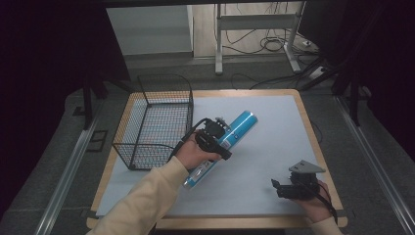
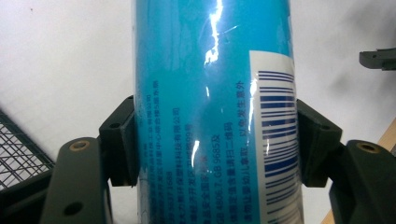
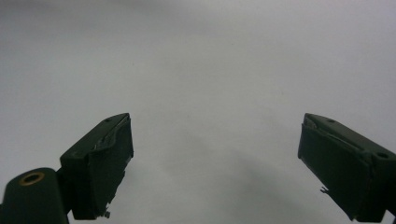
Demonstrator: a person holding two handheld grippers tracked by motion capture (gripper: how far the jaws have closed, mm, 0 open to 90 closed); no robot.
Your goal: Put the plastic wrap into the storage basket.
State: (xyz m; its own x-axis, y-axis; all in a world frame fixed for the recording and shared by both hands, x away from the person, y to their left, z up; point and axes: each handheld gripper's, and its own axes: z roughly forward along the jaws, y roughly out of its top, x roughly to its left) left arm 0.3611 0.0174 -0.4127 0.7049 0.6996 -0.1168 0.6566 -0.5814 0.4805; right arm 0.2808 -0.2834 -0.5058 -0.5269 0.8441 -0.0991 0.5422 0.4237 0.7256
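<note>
High view: your left claw (image 1: 219,133) clamps a blue cylinder (image 1: 230,136) lying slantwise on the white-covered table (image 1: 274,147), just beside a black wire basket (image 1: 155,125); your right claw (image 1: 281,188) rests near the table's front right corner.
Left gripper view: both jaws press the cylinder's (image 2: 212,112) sides.
Right gripper view: jaws stand wide apart over bare white surface (image 3: 210,70).

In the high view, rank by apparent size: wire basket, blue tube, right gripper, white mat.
1. white mat
2. wire basket
3. blue tube, partly hidden by the left gripper
4. right gripper, smallest although it sits nearest the camera
</note>
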